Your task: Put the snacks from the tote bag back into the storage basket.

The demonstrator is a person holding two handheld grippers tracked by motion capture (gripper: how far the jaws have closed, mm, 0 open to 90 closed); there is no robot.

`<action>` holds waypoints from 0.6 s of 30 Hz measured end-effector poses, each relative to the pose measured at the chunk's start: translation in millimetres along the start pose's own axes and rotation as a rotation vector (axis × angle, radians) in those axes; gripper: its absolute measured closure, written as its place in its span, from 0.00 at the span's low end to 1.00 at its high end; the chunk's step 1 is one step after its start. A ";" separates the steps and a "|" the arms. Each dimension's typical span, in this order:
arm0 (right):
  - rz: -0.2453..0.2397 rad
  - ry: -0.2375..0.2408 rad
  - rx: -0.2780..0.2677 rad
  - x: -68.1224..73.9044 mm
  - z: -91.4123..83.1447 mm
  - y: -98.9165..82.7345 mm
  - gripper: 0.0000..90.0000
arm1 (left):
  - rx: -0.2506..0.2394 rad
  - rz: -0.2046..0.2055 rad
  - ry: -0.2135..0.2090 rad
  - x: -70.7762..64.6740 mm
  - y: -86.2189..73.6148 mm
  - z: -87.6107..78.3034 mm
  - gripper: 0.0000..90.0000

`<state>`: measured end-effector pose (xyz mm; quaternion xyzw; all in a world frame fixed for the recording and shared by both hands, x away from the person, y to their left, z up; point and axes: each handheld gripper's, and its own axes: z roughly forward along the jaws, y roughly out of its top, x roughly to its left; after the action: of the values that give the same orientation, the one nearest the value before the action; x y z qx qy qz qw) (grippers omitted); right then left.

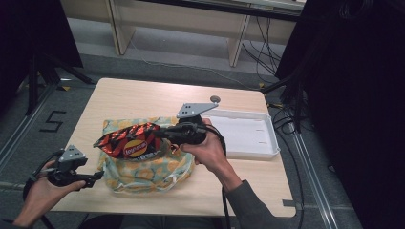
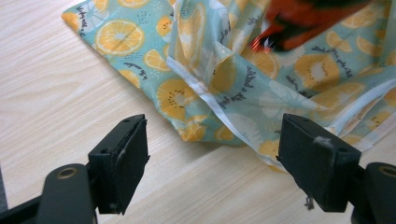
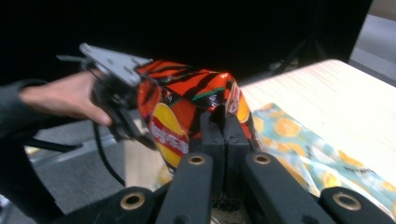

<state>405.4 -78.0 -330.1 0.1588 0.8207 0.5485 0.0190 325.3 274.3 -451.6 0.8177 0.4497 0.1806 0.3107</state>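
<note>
A red, black and orange chip bag (image 1: 126, 143) hangs just above a fruit-print cloth bag (image 1: 148, 174) lying crumpled on the wooden table (image 1: 143, 95). My right gripper (image 1: 160, 133) is shut on the chip bag's right end. In the right gripper view the jaws (image 3: 224, 122) pinch the chip bag's (image 3: 187, 102) foil edge. My left gripper (image 1: 98, 176) is at the table's front left corner, beside the cloth. Its jaws (image 2: 217, 158) stand wide open over bare wood, with the cloth bag's (image 2: 243, 84) hemmed edge just beyond them.
A white shallow tray (image 1: 253, 155) sits on the right of the table, close behind my right hand. A small grey disc (image 1: 215, 98) lies near the far edge. Dark curtains, stands and cables surround the table.
</note>
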 end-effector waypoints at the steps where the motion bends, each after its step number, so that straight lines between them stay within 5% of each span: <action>1: 0.021 0.012 -0.004 1.1 -2.0 2.1 1.00 | -0.014 -0.020 0.009 -0.9 -0.6 1.3 0.26; 7: 0.062 0.036 -0.051 -1.7 -20.6 13.8 1.00 | 0.000 -0.004 0.022 0.9 -1.3 -0.8 0.26; 18: 0.101 -0.047 -0.082 -13.2 -68.8 26.7 1.00 | 0.004 0.000 0.018 0.9 -2.2 0.9 0.26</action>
<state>410.1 -133.9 -280.4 0.2120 0.7878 0.5780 0.0171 325.0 275.6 -453.8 0.8165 0.4531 0.1872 0.3050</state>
